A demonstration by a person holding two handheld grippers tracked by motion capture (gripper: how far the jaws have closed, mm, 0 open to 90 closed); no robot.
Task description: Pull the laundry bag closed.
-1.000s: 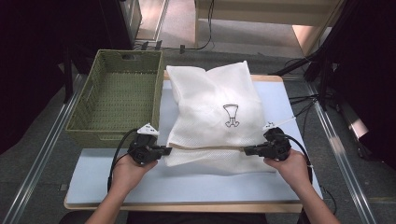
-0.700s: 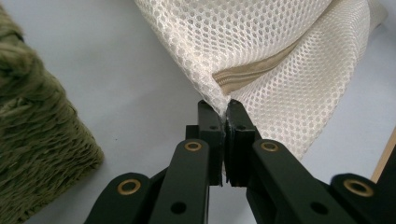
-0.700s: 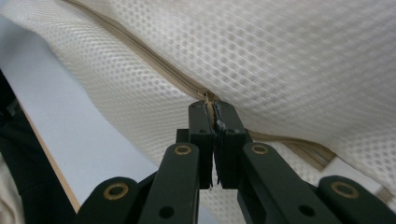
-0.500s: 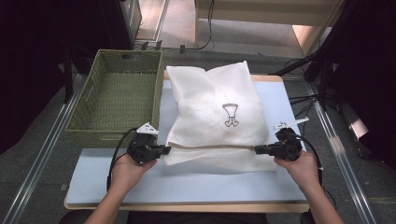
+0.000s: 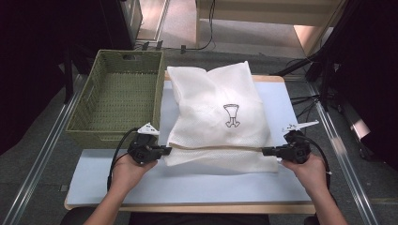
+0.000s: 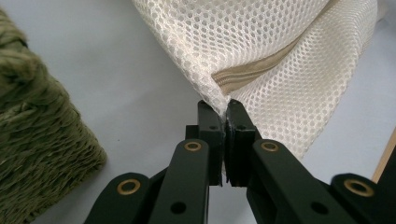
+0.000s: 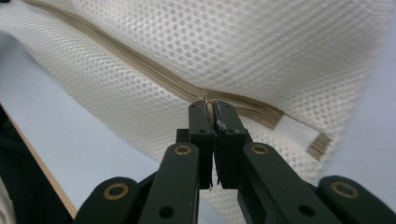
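Green woven basket [image 5: 117,101] at the pale blue table's [image 5: 187,183] left edge

Both forearms are reaching in from the near edge. The left gripper [image 5: 165,150] is pointing inward toward the right gripper [image 5: 265,151], each lying level, with fingers [image 6: 211,122] pressing tightly together.

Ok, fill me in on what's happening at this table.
A person is working on a white mesh laundry bag lying on the table, a gripper in each hand. The left gripper is shut on the mesh at the bag's corner, next to the zipper's end. The right gripper is shut on a small tab at the tan zipper, probably its pull, near the other end. The zipper looks closed along its length. A green woven basket sits beside the bag.
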